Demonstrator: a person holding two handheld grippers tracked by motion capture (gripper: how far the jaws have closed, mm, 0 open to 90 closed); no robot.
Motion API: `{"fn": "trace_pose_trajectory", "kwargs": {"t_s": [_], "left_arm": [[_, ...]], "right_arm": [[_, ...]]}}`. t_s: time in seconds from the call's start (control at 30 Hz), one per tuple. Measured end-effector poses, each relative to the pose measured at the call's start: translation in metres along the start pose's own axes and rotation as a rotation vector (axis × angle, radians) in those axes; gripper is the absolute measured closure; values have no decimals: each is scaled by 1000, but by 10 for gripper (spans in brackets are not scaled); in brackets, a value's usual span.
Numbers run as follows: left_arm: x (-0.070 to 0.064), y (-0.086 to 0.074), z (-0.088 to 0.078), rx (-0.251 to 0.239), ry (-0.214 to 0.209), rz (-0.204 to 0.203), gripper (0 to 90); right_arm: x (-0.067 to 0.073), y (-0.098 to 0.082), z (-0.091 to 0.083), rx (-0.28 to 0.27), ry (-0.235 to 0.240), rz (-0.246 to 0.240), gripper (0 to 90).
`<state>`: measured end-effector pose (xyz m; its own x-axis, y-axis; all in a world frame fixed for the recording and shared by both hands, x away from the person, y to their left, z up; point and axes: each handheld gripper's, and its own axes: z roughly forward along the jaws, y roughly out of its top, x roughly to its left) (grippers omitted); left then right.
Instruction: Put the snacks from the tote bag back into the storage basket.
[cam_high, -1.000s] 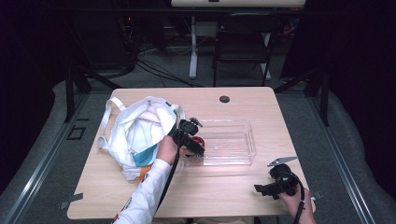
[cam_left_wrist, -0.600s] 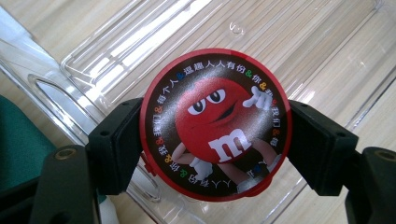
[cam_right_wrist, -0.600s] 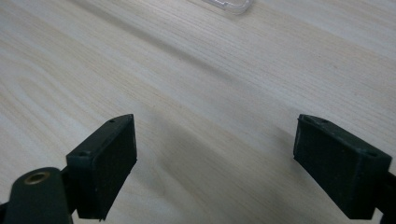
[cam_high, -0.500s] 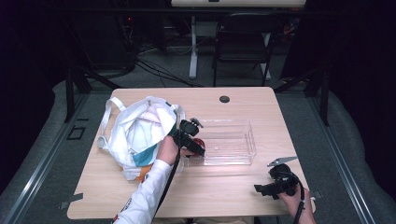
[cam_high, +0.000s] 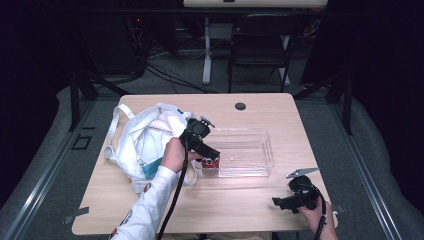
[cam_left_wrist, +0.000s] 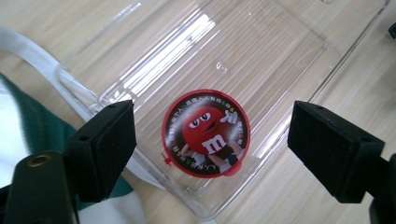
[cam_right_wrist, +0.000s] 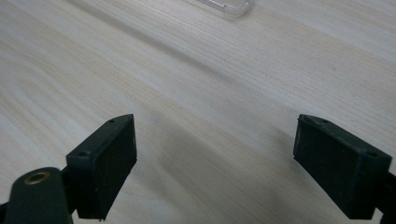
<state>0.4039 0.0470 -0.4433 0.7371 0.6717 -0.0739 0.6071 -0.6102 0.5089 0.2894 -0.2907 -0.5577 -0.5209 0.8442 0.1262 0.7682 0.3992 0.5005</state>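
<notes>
Nearest the person's edge of the table (cam_high: 225, 210), the right gripper (cam_high: 281, 202) lies low over bare wood at the right corner, its fingers spread wide with nothing between them; in the right gripper view the two black pads (cam_right_wrist: 105, 161) frame only pale wood grain, with a corner of the clear tray (cam_right_wrist: 224, 5) at the top edge; farther in, the left gripper (cam_high: 212, 159) hangs over the near left end of the clear tray (cam_high: 267, 150), held by a hand (cam_high: 172, 155) in a white sleeve; its fingers have just been opening and now stand well apart, touching nothing; below and between them, in the left gripper view, the small round tub with a red-rimmed cartoon candy lid (cam_left_wrist: 206, 133) sits upright on the tray floor near the tray's corner, free of both pads (cam_left_wrist: 102, 144); just beside the tray's left end lies the white tote bag (cam_high: 142, 142), crumpled, with a strap trailing toward the tray; beyond the tray, near the far edge of the table, sits a small dark round cap (cam_high: 240, 106); behind the table stands a dark folding chair (cam_high: 260, 47).
</notes>
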Motion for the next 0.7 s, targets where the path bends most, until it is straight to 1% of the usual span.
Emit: {"fn": "trace_pose_trajectory", "kwargs": {"t_s": [0.1,0.17,0.3,0.37,0.47,0.5,0.53,0.6,0.63,0.7], "left_arm": [[4,-2,-12,-16,6,4,141],[7,-4,-22,-17,15,9,134],[13,-12,-43,-36,27,6,108],[14,-18,-54,-41,52,12,104],[17,-27,-67,-51,71,12,93],[18,-30,-72,-45,80,17,91],[19,-34,-76,-48,97,16,88],[21,-40,-82,-40,121,10,83],[23,-45,-87,-37,140,3,81],[26,-54,-93,-36,154,-6,78]], "right_arm": [[0,0,0,0,2,2,129],[0,0,0,-1,2,2,128],[0,0,1,-5,-2,8,129],[0,0,1,-3,-2,8,129],[-1,0,0,3,-2,5,128],[-1,0,0,6,-21,0,129],[-2,0,0,7,-16,0,129],[-1,0,0,9,-19,2,129],[0,0,1,-4,-10,13,129],[0,0,1,-5,-15,12,129]]}}
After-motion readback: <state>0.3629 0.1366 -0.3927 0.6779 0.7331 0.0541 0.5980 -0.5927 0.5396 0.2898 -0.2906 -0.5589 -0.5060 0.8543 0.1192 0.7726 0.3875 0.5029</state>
